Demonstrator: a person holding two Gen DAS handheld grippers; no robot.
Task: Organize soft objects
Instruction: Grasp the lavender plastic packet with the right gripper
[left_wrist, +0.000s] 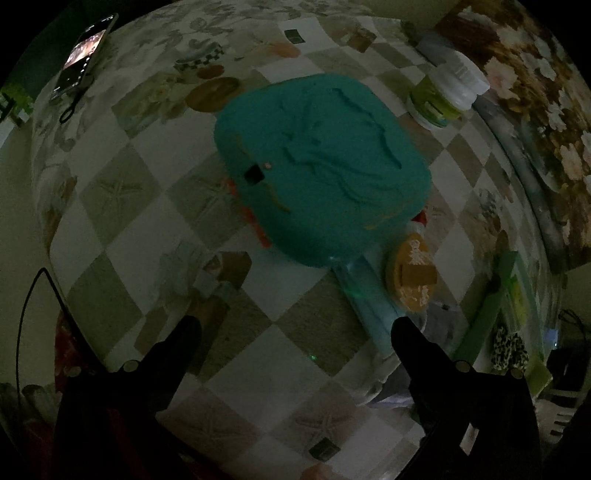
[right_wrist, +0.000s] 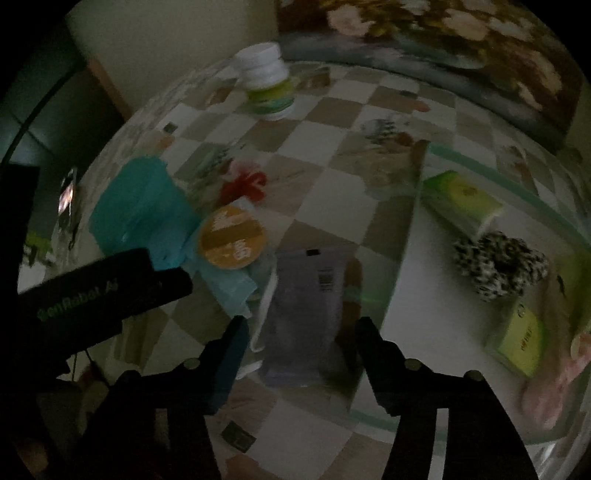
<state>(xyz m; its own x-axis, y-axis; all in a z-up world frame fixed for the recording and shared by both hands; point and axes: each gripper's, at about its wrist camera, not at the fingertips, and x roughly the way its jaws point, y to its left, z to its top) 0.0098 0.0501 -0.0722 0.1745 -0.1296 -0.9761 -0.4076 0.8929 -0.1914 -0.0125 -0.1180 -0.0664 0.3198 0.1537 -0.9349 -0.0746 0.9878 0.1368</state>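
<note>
A teal soft cushion (left_wrist: 321, 166) lies on the checkered tablecloth (left_wrist: 110, 206), ahead of my open, empty left gripper (left_wrist: 295, 332). The cushion also shows in the right wrist view (right_wrist: 140, 210). A round yellow-lidded pack (left_wrist: 413, 273) (right_wrist: 232, 236) lies beside it on a light blue packet (left_wrist: 369, 295). My right gripper (right_wrist: 301, 328) is open, with a pale lilac pouch (right_wrist: 306, 314) lying between and ahead of its fingers. A clear storage bin (right_wrist: 406, 229) on the right holds a leopard-print scrunchie (right_wrist: 498, 262), green tissue packs (right_wrist: 458, 199) and a pink soft item (right_wrist: 554, 373).
A white and green jar (left_wrist: 447, 92) (right_wrist: 269, 88) stands at the far side. A phone (left_wrist: 83, 55) lies at the far left. A red flower item (right_wrist: 247, 184) lies near the cushion. A floral bedspread (left_wrist: 535, 110) borders the table. The left gripper's body (right_wrist: 99, 291) crosses the right view.
</note>
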